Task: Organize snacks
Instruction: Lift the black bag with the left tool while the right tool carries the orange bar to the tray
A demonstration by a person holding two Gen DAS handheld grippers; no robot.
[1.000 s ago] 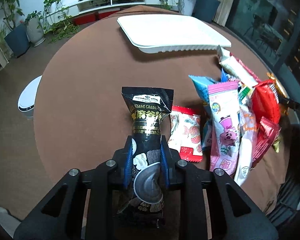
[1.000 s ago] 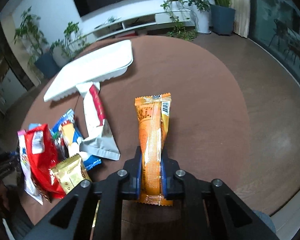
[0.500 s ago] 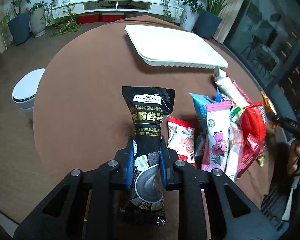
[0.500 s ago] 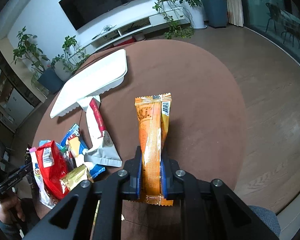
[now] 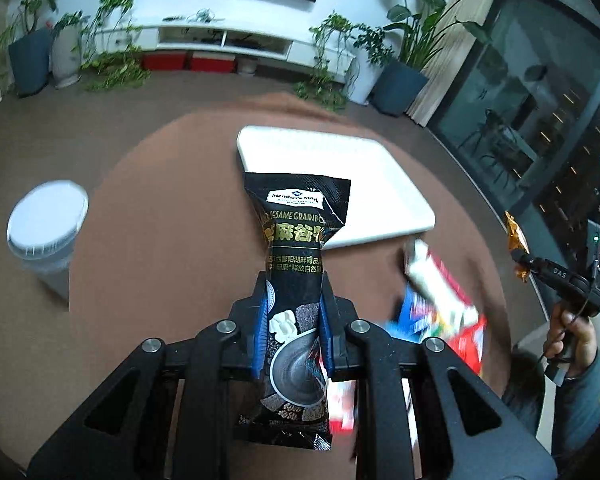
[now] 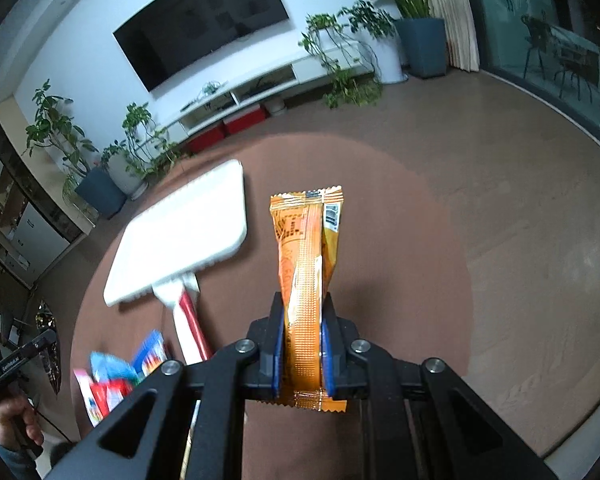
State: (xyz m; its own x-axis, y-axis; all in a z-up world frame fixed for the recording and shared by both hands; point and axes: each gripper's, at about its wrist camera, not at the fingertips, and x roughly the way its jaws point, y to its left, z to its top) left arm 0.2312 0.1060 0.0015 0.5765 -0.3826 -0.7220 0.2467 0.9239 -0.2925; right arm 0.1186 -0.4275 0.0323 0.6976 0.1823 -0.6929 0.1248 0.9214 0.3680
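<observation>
Two grippers, each clamped on a snack: left gripper pinching black sesame packet, right gripper pinching orange packet. Heaped below on brown table: blurred snack pile. Farther: white tray. Left view only: white bin. Right view only: wall television.

Bench mostly bare brown cloth on the left and centre; bare too on its right half in right wrist view, wide passage there. White tray lies flat at the far side, low, empty top. Snack pile clutters the near right, blurred. White-red packet touches the tray's near edge. White bin stands off the bench's left edge.
</observation>
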